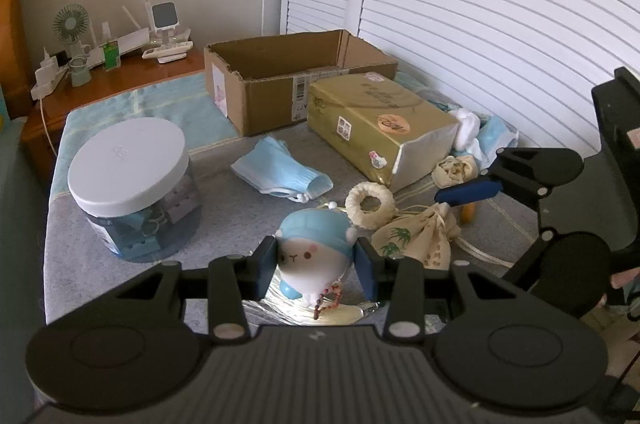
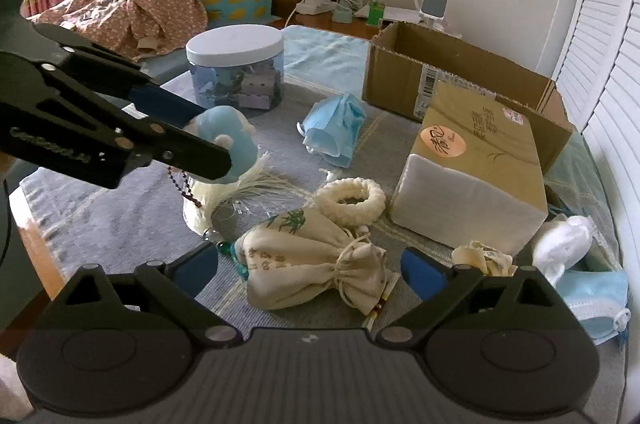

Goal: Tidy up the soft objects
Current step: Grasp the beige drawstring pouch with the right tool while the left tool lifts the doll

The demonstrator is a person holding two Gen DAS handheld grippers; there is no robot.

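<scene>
Now | left gripper clamps plush toy | right gripper agape above pouch | tissue pack beside

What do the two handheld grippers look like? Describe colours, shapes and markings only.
Both the left gripper and the right gripper are matte black, with a ribbed body, two round discs, silver pivot pins, angular linkage arms and blue finger pads. Faint white lettering marks the left gripper's side.
</scene>
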